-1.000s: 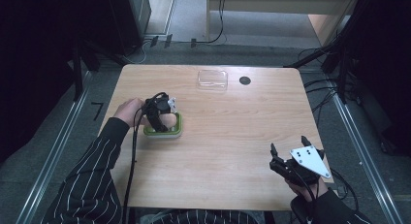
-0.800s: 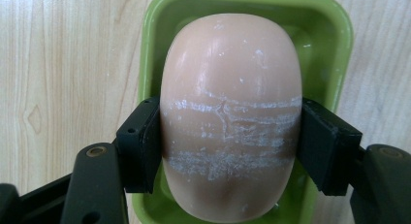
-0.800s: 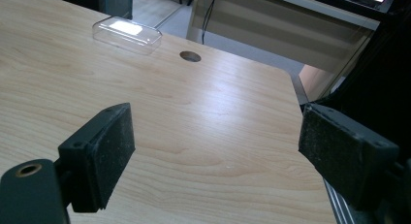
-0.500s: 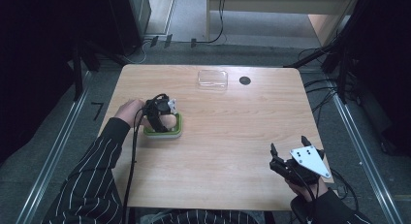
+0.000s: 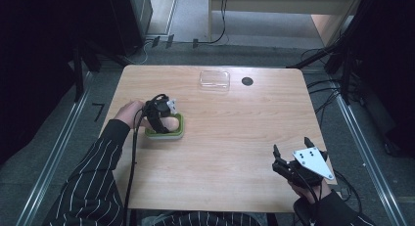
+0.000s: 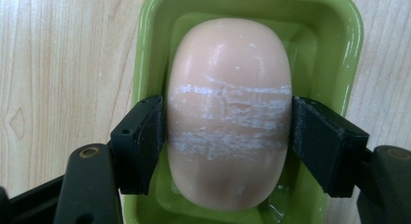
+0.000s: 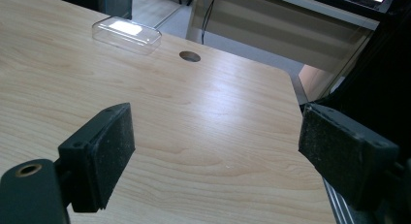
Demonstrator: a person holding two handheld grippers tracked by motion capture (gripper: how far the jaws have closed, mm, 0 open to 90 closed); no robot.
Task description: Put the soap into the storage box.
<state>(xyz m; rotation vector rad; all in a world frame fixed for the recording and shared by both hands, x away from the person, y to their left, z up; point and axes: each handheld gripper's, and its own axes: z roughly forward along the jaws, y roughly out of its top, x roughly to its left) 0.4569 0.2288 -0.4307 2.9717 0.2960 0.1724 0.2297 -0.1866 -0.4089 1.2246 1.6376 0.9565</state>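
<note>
Peach-pink soap [image 6: 228,112], smooth, rounded, scuffed white across the middle, lying in a glossy green dish [image 6: 349,44] on the pale wood table [image 5: 235,138]. Between left tool [image 6: 228,117] pads, just easing apart: likely release. Next: lifting clear. Right tool [image 7: 218,151] spread wide, idle; clear plastic lid [image 7: 127,34] beyond.

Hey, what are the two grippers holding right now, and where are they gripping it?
The left gripper, jaws just easing open, brackets a peach soap bar at its long sides, in the green dish; a slight gap shows on one side. The right gripper holds nothing.
</note>
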